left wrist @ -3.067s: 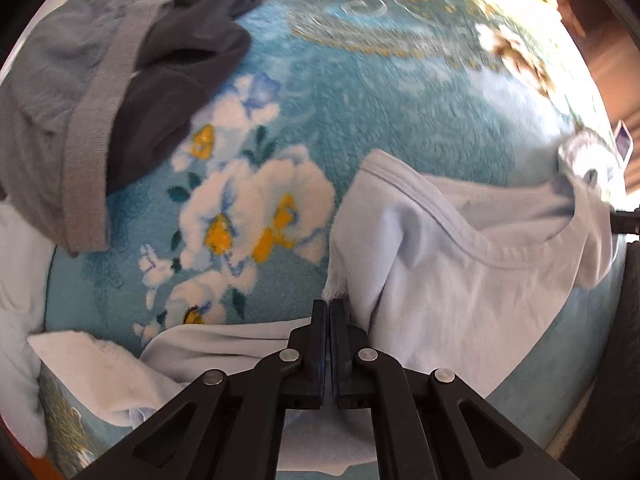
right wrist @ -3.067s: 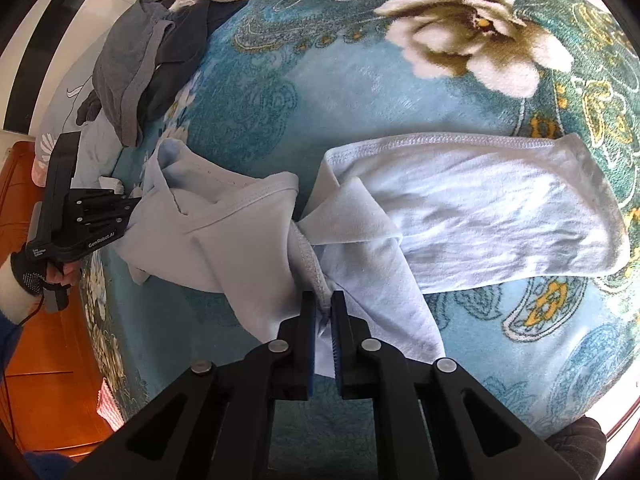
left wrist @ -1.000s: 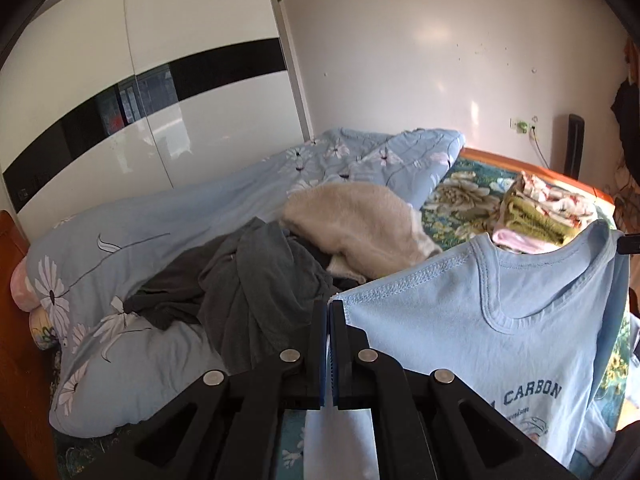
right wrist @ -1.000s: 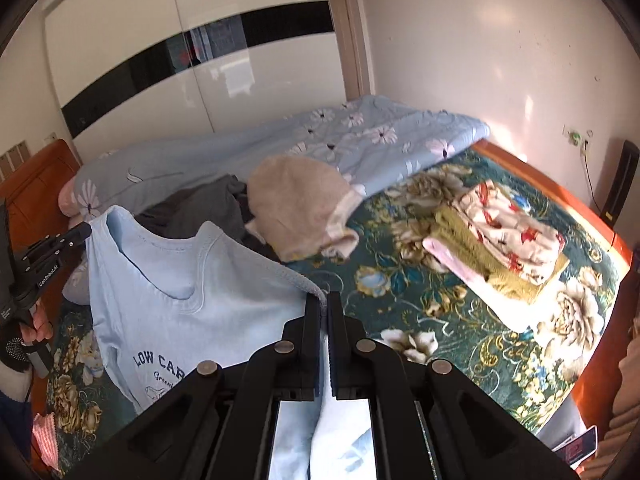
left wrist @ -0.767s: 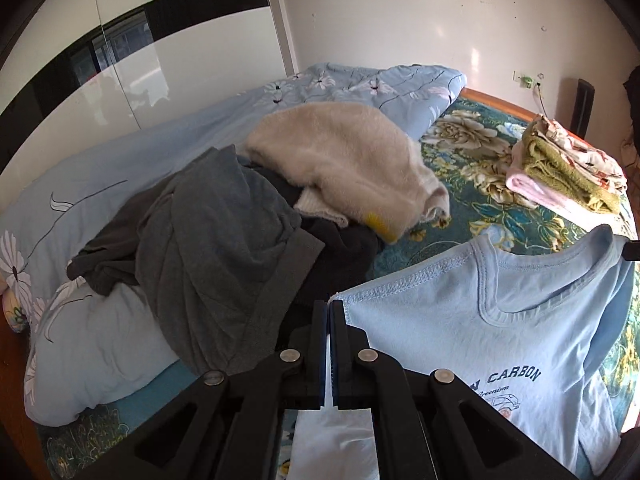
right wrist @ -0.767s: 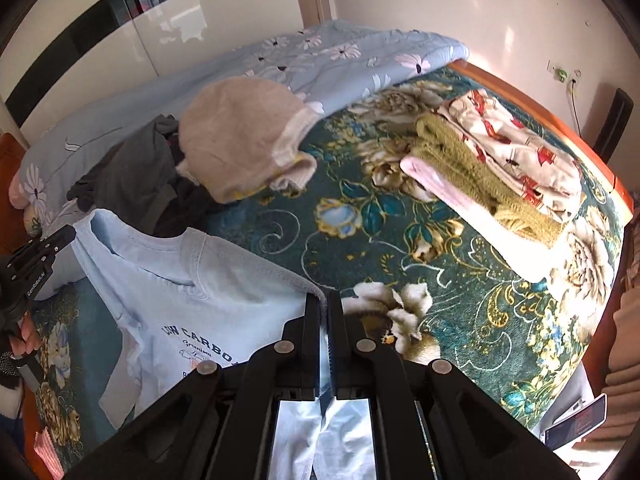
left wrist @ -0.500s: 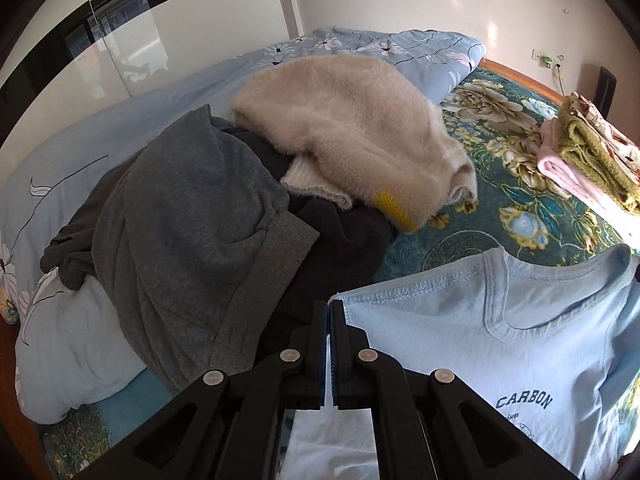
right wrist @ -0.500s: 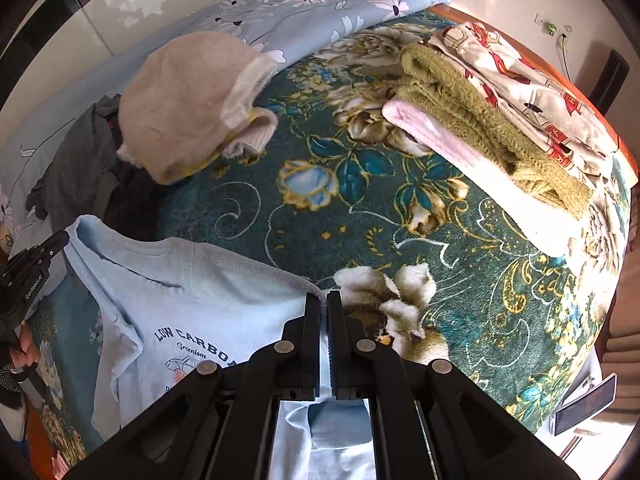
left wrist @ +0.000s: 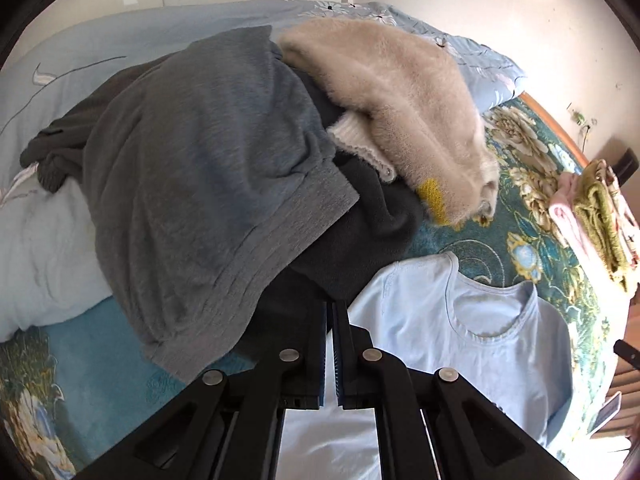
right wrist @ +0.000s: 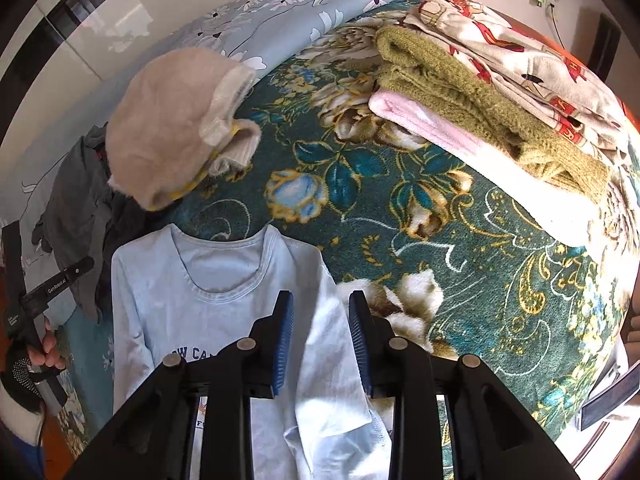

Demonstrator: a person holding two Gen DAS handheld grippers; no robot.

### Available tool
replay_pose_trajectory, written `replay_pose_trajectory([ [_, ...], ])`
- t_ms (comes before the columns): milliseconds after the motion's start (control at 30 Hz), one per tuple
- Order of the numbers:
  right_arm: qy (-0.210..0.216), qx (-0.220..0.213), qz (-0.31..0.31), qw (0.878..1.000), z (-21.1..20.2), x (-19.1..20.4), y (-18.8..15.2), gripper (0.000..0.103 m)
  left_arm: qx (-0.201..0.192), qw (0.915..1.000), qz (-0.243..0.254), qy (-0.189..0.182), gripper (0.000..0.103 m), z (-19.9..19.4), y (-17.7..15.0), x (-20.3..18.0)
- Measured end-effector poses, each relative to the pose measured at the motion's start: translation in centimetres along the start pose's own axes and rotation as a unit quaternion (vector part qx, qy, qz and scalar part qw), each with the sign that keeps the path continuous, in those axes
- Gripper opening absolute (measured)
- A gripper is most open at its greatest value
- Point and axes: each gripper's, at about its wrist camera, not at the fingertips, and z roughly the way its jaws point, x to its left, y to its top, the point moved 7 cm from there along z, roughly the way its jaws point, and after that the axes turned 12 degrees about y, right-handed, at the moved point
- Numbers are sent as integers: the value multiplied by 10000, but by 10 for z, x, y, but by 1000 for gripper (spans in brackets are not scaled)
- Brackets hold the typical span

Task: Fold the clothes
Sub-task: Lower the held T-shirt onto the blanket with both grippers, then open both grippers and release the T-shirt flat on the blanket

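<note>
Pale blue cotton lies spread on the floral bedspread [right wrist: 400, 216] before me: the t-shirt [right wrist: 208, 304] is flat, neckline toward the far side, with printed letters showing just left of my right gripper [right wrist: 320, 300]. That right gripper stands wide open over the shirt's right shoulder and sleeve, with nothing between its blue pads. My left gripper [left wrist: 330, 308] has its fingers almost together, with only a thin slit between them; pale cloth shows through the slit, but I cannot tell whether it is pinched. The shirt's left shoulder lies just right of those fingertips. Far left sits a heap of grey clothes [left wrist: 192, 184] with a beige fuzzy sweater [left wrist: 404, 112] on top. Far right, a folded stack [right wrist: 480, 92] rests on the bedspread: pink, olive and printed cloth.
</note>
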Motion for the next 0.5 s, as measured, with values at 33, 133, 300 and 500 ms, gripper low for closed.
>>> replay_pose_trajectory([
  [33, 113, -33, 54, 9999, -5, -4, -12, 30, -11, 9999, -114, -99, 13, -8, -8, 11],
  [133, 396, -88, 228, 9989, -18, -17, -49, 36, 203, 9975, -681, 27, 39, -13, -64, 70],
  [300, 425, 174, 614, 9971, -10, -30, -106, 36, 1144, 9825, -1312, 666, 40, 4, -187, 152],
  [500, 474, 457, 1046, 9923, 0, -43, -168, 36, 1717, 9676, -1785, 490, 44, 11, -262, 162],
])
